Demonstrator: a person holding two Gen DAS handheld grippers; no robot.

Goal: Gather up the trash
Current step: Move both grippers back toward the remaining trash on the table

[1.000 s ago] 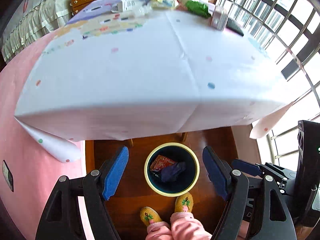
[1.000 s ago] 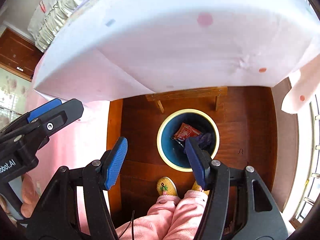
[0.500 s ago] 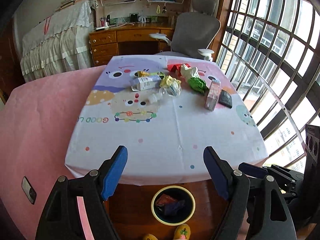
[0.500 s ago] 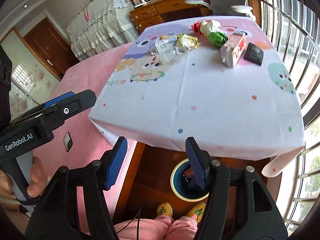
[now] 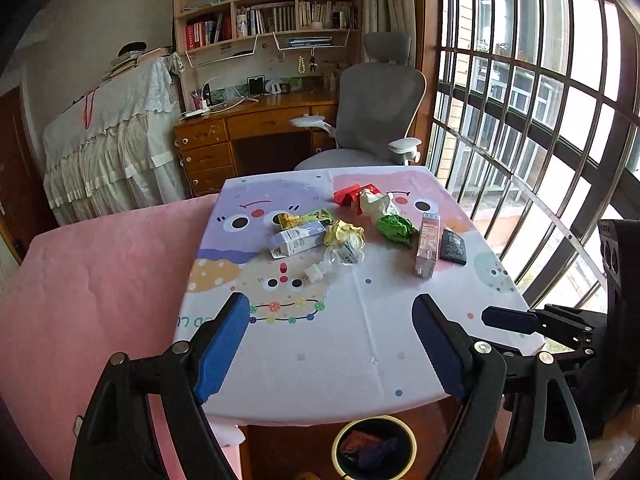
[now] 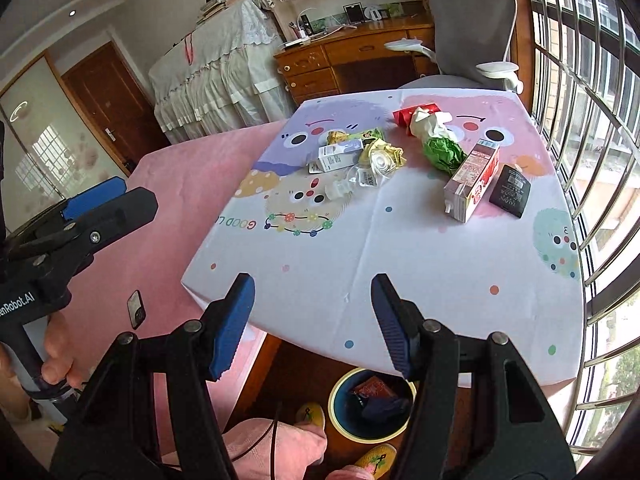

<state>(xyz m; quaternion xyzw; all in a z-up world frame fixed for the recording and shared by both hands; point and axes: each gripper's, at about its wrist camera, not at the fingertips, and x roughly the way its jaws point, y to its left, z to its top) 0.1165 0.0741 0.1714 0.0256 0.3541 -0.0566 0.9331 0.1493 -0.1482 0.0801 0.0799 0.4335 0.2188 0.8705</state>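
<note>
The left gripper fills the bottom of the left wrist view with its blue-padded fingers spread wide apart and nothing between them. The right gripper sits at the bottom of the right wrist view, likewise spread and empty. Both hang over the near edge of the table, which wears a white cartoon-print cloth.

Directly below the tongs, at the bottom centre of each view, a round bin with a yellow rim stands on the wooden floor, with a red wrapper and a dark crumpled piece inside it. Yellow slippers and pink trouser legs show just beside the bin.

The remaining trash lies in a cluster at the far half of the table, mid-frame: a white and blue carton on its side, a crumpled yellow wrapper, a squashed clear plastic bottle, a green crumpled paper, a white tissue wad, a red wrapper beyond it, a pink drink carton and a black flat pack just beside that carton.

At the left edge of the right wrist view a hand grips the left tool's handle.
</note>
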